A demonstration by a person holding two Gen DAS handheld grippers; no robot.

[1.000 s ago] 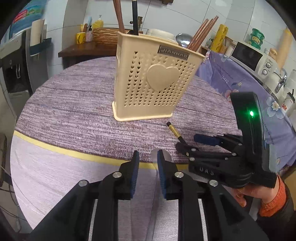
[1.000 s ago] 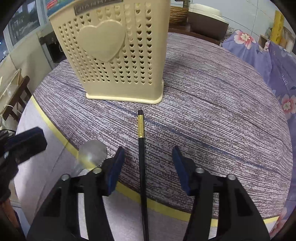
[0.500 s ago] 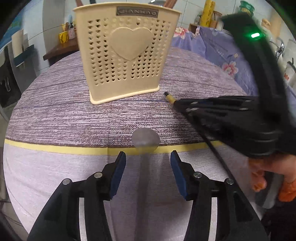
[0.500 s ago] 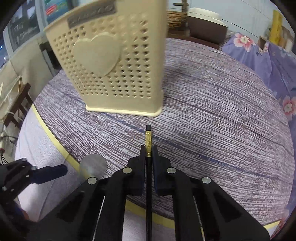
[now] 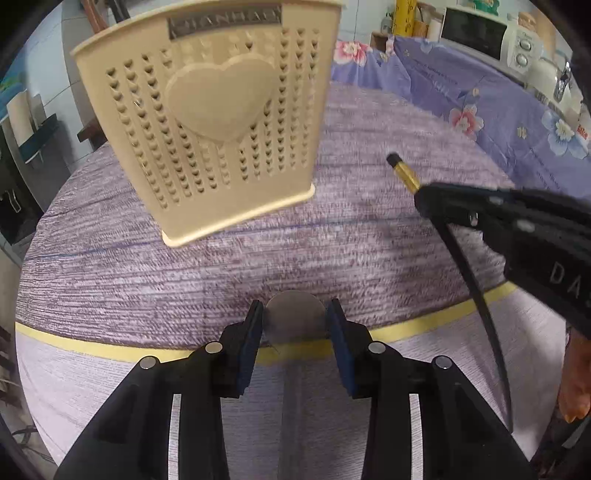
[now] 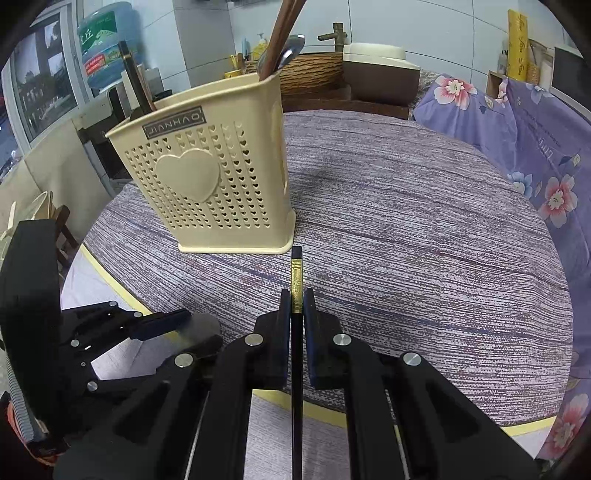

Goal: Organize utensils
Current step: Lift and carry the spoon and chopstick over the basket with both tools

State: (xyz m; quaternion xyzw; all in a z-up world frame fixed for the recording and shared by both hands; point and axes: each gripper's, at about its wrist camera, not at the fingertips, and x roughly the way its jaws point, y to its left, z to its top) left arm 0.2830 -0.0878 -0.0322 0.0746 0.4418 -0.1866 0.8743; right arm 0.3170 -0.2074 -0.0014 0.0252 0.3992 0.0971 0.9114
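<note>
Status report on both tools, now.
Right tool shut on black chopstick. Left tool closing around spoon, grip unconfirmed. Holder ahead, nothing between.

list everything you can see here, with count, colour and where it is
utensil holder: 1, cream, perforated with a heart, upright on the table
utensils in holder: several, brown sticks, a black one, a metal spoon; exact count unclear
black chopstick: 1, black with gold band, clamped in the right gripper
spoon: 1, silver, bowl between the left gripper's pads at the yellow band
table: 1, round, purple woven cloth with yellow edge band
floral cloth: 1, purple, right of the table
microwave: 1, white, far right background
water jug: 1, blue, back left
left gripper: 1, black, blue pads
right gripper: 1, black
</note>
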